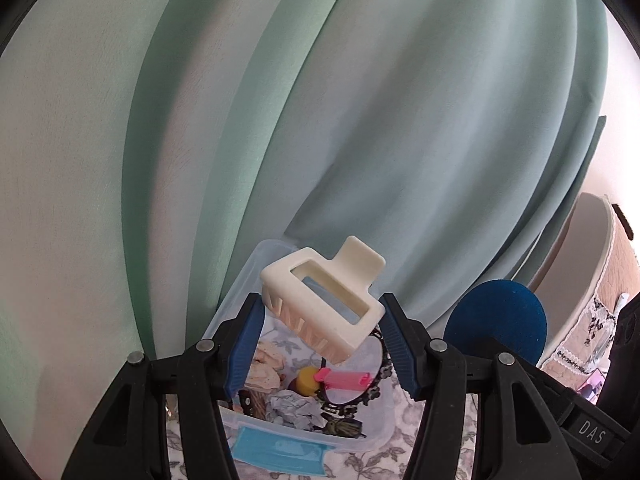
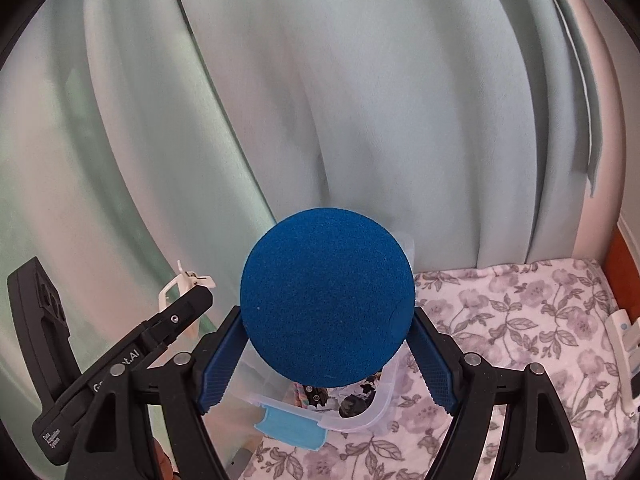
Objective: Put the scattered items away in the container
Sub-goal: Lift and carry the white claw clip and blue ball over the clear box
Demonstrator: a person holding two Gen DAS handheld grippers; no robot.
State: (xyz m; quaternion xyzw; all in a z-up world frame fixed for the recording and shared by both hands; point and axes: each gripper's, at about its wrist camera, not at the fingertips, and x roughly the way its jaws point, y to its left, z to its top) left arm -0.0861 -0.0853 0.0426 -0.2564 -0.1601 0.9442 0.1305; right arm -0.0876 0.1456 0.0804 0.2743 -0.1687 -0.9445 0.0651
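My left gripper (image 1: 322, 312) is shut on a cream hair claw clip (image 1: 320, 300), held tilted above a clear plastic container (image 1: 376, 436) with a blue latch (image 1: 276, 450). Inside lie a yellow and pink item (image 1: 320, 380), a black ornate mirror frame (image 1: 374, 396) and crumpled bits. My right gripper (image 2: 328, 332) is shut on a round blue foam ball (image 2: 326, 296), over the same container (image 2: 360, 416). In the left wrist view the ball (image 1: 496, 320) hangs to the right of the clip. In the right wrist view the left gripper (image 2: 188, 304) shows at lower left with the clip (image 2: 176, 284).
Pale green curtains (image 1: 320, 100) hang close behind the container. It rests on a floral cloth (image 2: 500, 320). A white object (image 2: 624, 348) lies at the cloth's right edge, by an orange-brown border (image 2: 622, 272). A pale chair back (image 1: 588, 240) stands at far right.
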